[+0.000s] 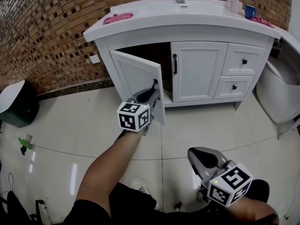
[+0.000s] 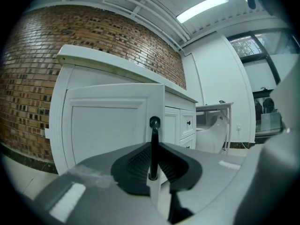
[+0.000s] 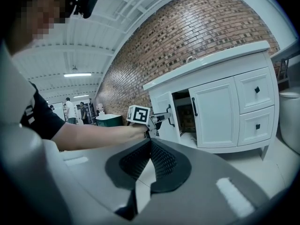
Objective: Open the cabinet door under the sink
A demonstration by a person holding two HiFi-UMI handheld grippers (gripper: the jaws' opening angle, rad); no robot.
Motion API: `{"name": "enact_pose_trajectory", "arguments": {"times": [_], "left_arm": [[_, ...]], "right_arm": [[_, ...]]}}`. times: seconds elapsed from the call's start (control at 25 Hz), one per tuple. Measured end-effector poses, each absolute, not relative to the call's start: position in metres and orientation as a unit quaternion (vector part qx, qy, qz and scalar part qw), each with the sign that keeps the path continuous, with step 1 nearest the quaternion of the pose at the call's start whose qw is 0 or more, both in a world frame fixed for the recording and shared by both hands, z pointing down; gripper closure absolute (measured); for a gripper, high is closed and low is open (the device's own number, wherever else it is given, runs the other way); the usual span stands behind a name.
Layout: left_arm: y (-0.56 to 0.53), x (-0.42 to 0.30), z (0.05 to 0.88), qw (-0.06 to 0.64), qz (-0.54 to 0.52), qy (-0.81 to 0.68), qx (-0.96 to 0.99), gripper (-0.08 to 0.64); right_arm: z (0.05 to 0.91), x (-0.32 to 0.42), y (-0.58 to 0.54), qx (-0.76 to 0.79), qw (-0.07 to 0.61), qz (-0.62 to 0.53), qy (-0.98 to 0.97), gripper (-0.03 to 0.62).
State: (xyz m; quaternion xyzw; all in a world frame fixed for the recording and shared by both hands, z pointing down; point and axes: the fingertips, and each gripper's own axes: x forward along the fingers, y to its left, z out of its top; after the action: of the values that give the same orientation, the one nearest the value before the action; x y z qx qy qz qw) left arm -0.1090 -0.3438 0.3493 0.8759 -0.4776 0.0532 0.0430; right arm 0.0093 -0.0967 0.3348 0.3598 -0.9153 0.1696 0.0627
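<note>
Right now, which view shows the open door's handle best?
Left gripper view: the handle stands large, clamped between the fingers. Head view shows only its top; right gripper view shows it tiny.

Pink cloth (image 1: pixel 118 18), blue cup (image 1: pixel 250 11), toilet (image 1: pixel 277 93)

**Colours & patterns**

Cabinet (image 1: pixel 197 69) white all over, incl. door (image 1: pixel 136 76). Handle (image 2: pixel 154 135) black, knobs (image 1: pixel 244 61) black too. Wall (image 1: pixel 47 32): brick, brown/red mix w/ pale mortar. Floor (image 1: pixel 70 130): pale glossy tiles, dark grout lines. Cloth (image 1: pixel 118 18) pink, cup (image 1: pixel 250 11) blue. Bin (image 1: pixel 18 109) dark green w/ white lid. L gripper (image 2: pixel 153 149) & R gripper (image 3: pixel 150 142): grey bodies, black ribbed pads. Cubes (image 1: pixel 133 116) white w/ black square markers. Sleeve (image 3: pixel 33 116) black.
</note>
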Motion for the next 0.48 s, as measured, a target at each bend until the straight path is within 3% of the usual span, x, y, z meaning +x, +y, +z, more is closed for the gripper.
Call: {"name": "enact_pose_trajectory", "arguments": {"times": [0.48], "left_arm": [[-0.314,-0.136,0.351,0.045,0.056,-0.487,0.871,0.517]], "right_arm": [[0.333,0.0,-0.091,0.352,0.068,0.154,-0.921,0.584]]}}
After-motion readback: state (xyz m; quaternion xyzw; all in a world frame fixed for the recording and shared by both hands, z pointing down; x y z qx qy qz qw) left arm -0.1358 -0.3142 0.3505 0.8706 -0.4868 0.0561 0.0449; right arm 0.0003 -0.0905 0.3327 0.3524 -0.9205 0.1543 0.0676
